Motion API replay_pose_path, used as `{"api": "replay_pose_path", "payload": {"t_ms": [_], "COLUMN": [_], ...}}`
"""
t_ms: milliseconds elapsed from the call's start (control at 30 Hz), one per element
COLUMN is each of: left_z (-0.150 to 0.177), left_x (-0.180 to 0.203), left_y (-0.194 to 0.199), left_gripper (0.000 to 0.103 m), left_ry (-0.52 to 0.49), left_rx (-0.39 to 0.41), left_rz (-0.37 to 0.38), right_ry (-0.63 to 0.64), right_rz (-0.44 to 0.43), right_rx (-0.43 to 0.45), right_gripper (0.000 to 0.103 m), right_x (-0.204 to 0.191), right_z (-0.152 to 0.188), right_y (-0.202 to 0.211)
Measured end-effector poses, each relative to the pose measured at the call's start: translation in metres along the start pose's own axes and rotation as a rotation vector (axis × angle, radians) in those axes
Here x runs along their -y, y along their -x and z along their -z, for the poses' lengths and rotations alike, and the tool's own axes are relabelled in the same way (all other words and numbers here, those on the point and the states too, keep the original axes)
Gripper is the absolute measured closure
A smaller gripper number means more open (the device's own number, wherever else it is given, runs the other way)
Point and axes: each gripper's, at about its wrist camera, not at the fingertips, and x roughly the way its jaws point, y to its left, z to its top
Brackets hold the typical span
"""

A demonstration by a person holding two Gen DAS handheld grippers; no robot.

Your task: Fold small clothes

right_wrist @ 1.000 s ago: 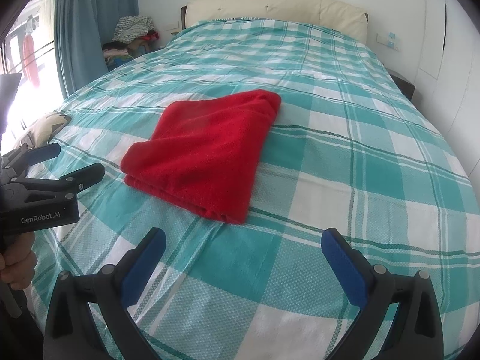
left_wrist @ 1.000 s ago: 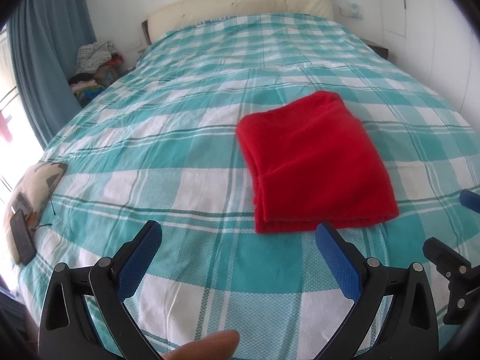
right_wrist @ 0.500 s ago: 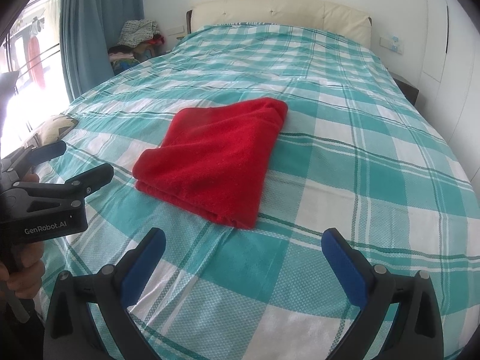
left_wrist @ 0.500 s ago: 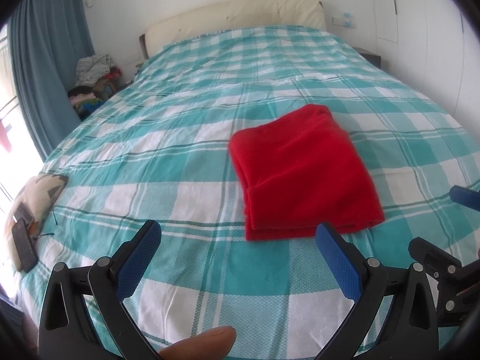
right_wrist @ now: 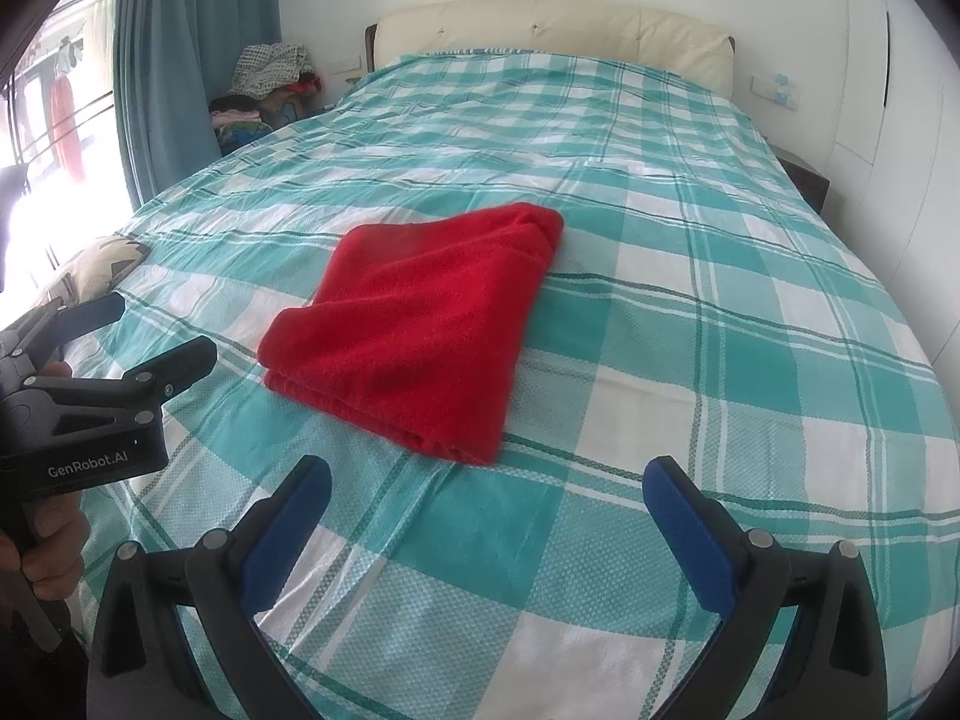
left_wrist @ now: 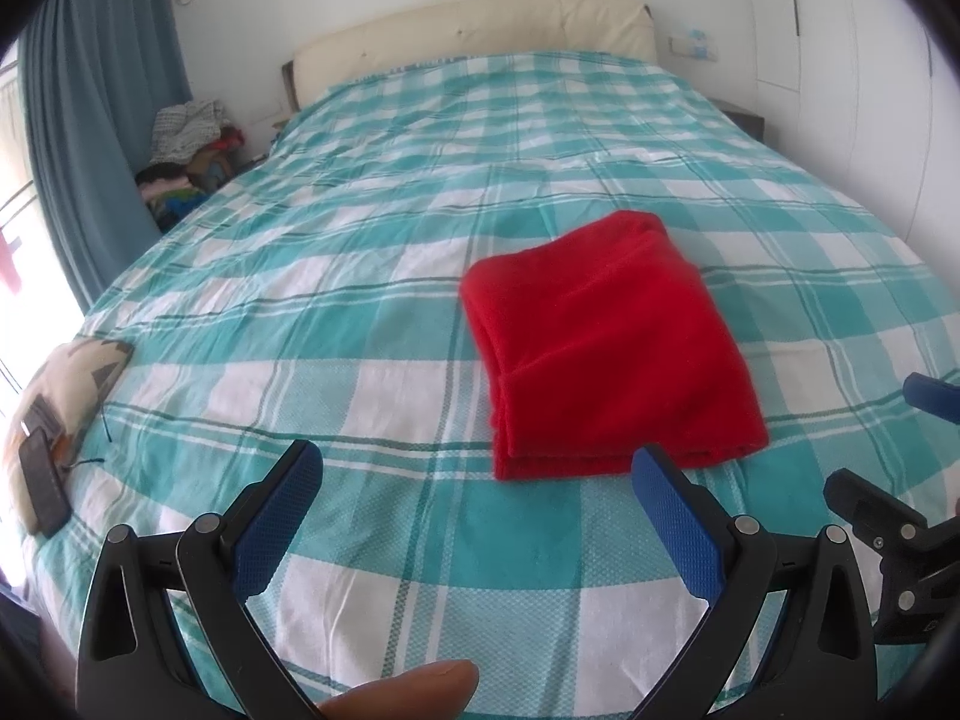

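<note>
A red garment (left_wrist: 606,342) lies folded into a flat rectangle on the teal-and-white checked bed (left_wrist: 372,324). In the right wrist view the same red garment (right_wrist: 420,324) sits ahead and slightly left. My left gripper (left_wrist: 474,480) hovers open over the bed's near edge, just short of the garment, with nothing between its blue pads. My right gripper (right_wrist: 486,498) is also open and empty, a little back from the garment's near corner. Each gripper shows in the other's view: the right one (left_wrist: 888,474) at the far right, the left one (right_wrist: 120,336) at the far left, held by a hand.
A patterned cushion (left_wrist: 72,372) with a dark phone (left_wrist: 42,474) on it lies at the bed's left edge. A pile of clothes (left_wrist: 192,150) sits beside the blue curtain (left_wrist: 90,138). The cream headboard (left_wrist: 474,24) and white walls close the far end.
Both grippers have pulled back and risen a little from the folded garment, which now sits farther off in both views. The garment itself has not moved.
</note>
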Motion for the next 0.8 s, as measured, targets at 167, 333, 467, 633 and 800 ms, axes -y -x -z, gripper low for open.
{"api": "replay_pose_path", "payload": {"t_ms": [167, 333, 467, 633, 800], "left_z": [-0.001, -0.002, -0.002, -0.001, 0.0], "left_x": [-0.001, -0.002, -0.004, -0.005, -0.003], "left_y": [0.002, 0.003, 0.001, 0.001, 0.003], "left_gripper": [0.0, 0.0, 0.0, 0.0, 0.0], "left_ry": [0.012, 0.01, 0.01, 0.005, -0.006], "left_rx": [0.006, 0.008, -0.008, -0.008, 0.003], "left_rz": [0.012, -0.022, -0.017, -0.005, -0.017], "right_ry": [0.006, 0.01, 0.024, 0.043, 0.049], "right_rz": [-0.003, -0.006, 0.001, -0.001, -0.003], "right_rx": [0.009, 0.023, 0.036, 0.059, 0.059], "right_gripper": [0.001, 0.001, 0.001, 0.001, 0.001], "right_x": [-0.002, -0.003, -0.005, -0.008, -0.009], "right_z": [-0.001, -0.001, -0.001, 0.0, 0.0], "right_y": [0.003, 0.005, 0.007, 0.01, 0.011]}}
